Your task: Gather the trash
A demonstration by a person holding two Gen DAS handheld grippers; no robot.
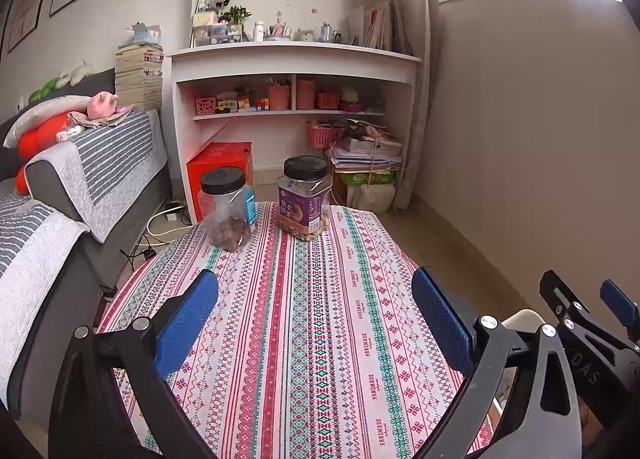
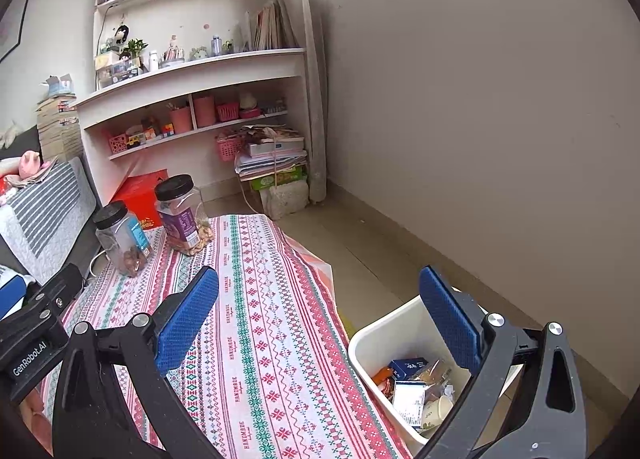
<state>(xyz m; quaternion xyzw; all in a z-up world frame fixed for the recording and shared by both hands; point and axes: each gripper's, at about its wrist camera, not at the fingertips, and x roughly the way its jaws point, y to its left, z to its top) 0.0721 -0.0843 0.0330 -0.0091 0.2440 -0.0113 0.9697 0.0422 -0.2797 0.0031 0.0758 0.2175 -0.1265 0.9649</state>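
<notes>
Left gripper hangs over the patterned tablecloth, fingers spread wide w/ nothing between them. Right gripper likewise released, empty, above the table edge & white bin. Trash (wrappers, paper cup) lies inside the bin. Two black-lidded jars stand at the far end.

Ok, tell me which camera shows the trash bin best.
The right wrist view: the white trash bin sits beside the table, its open top showing wrappers and a paper cup inside. The left wrist view catches only a sliver of its rim behind the right gripper.
</notes>
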